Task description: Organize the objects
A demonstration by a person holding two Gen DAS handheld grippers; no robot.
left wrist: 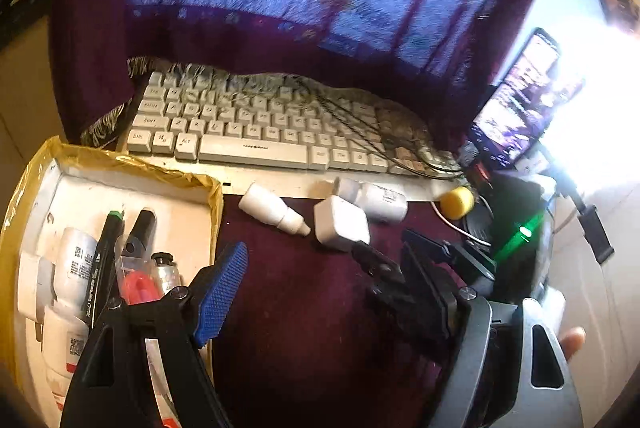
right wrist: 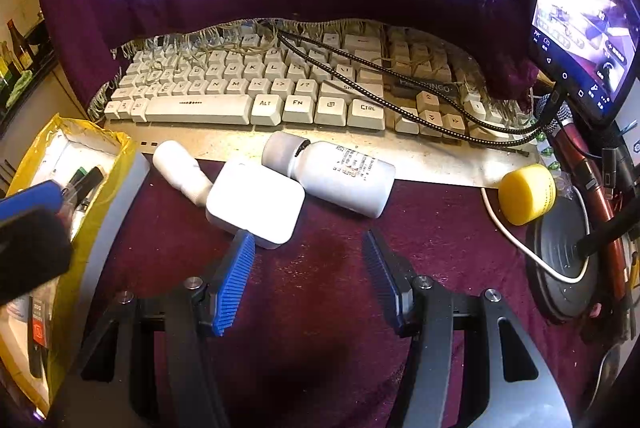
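A white charger cube (right wrist: 254, 202) lies on the maroon cloth between a small white dropper bottle (right wrist: 180, 168) and a white pill bottle (right wrist: 336, 176) with a grey cap, which lies on its side. My right gripper (right wrist: 308, 242) stands open just in front of them; its left blue pad is at the cube's near corner, and nothing is between the pads. My left gripper (left wrist: 320, 260) is open and empty, beside the yellow-taped box (left wrist: 120, 164). The same cube (left wrist: 340, 224), dropper bottle (left wrist: 272, 208) and pill bottle (left wrist: 380, 200) lie ahead of it.
The box (right wrist: 100, 196) holds markers, white bottles and a red item. A white keyboard (right wrist: 192, 108) lies behind the objects under a fringed purple cloth. A yellow cap (right wrist: 526, 194), cables, a round stand and a lit phone (right wrist: 580, 8) crowd the right side.
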